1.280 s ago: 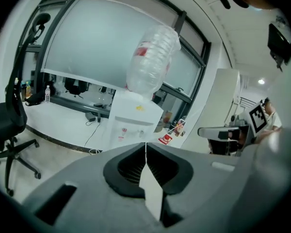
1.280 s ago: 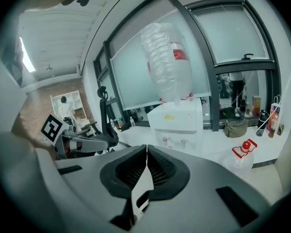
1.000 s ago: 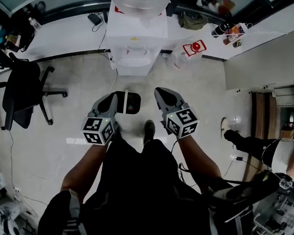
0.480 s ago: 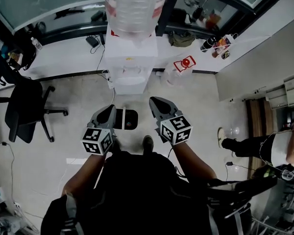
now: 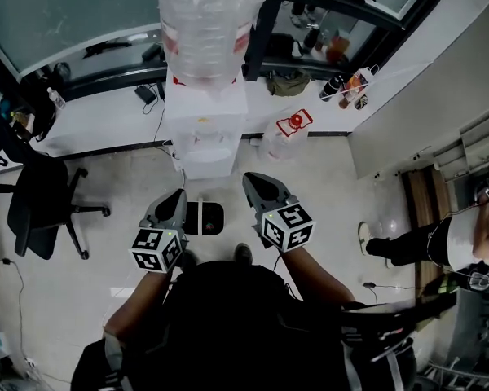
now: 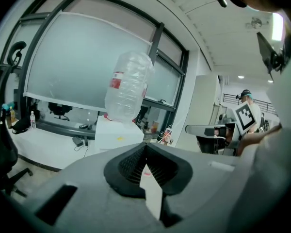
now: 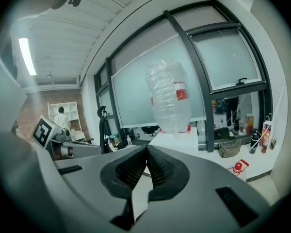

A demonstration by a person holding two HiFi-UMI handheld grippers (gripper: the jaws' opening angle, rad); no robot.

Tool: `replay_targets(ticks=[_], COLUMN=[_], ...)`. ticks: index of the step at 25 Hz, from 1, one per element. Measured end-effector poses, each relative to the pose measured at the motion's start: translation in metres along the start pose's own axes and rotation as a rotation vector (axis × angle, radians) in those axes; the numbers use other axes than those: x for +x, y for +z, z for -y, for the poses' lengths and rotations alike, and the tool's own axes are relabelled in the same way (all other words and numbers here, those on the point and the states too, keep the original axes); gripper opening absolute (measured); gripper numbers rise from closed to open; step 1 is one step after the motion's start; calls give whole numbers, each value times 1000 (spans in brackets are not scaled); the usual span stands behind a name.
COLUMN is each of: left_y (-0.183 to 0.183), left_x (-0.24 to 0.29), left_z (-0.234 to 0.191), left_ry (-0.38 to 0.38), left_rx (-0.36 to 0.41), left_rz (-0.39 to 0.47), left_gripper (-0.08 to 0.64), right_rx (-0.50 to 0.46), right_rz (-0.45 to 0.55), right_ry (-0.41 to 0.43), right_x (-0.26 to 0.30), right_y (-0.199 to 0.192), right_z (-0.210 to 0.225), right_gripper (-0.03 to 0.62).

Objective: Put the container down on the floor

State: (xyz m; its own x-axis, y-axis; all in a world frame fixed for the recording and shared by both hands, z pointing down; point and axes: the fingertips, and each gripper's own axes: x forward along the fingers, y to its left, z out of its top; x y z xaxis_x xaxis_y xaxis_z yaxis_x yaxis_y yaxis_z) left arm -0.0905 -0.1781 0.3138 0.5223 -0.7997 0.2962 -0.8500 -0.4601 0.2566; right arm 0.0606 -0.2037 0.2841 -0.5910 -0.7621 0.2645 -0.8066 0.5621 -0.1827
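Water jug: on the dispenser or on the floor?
On the dispenser. The water jug sits neck-down atop the white dispenser; the left gripper and right gripper, jaws shut, are clear of it.

Straight ahead by the window (image 5: 65,23), bottle (image 5: 208,23) on top of dispenser (image 5: 204,133). Chair (image 5: 37,206) off to the left, another person (image 5: 428,243) well off to the right. Container (image 5: 205,218) on the floor (image 5: 326,186) before the dispenser, between left gripper (image 5: 178,198) and right gripper (image 5: 255,182).

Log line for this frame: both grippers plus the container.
left gripper: shut, empty | right gripper: shut, empty | black rounded container: on pale floor, unheld
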Motion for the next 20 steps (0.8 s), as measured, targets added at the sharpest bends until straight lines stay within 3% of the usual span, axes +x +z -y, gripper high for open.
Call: replay_targets(ticks=[7,11,20], left_y=[21,37,35], left_x=[-5,-10,-18], left_z=[4,5,0], left_ry=[14,33,66], left_rx=[42,104,100], left_rz=[20,55,50], left_gripper=[11,11,11], right_rx=[-32,-58,-68], right_rz=[18,34,41], right_ry=[-36,-34,-19], right_x=[-8,-8,-8], right_y=[17,28,32], right_z=[3,-1,-7], right_gripper=[8,8,8])
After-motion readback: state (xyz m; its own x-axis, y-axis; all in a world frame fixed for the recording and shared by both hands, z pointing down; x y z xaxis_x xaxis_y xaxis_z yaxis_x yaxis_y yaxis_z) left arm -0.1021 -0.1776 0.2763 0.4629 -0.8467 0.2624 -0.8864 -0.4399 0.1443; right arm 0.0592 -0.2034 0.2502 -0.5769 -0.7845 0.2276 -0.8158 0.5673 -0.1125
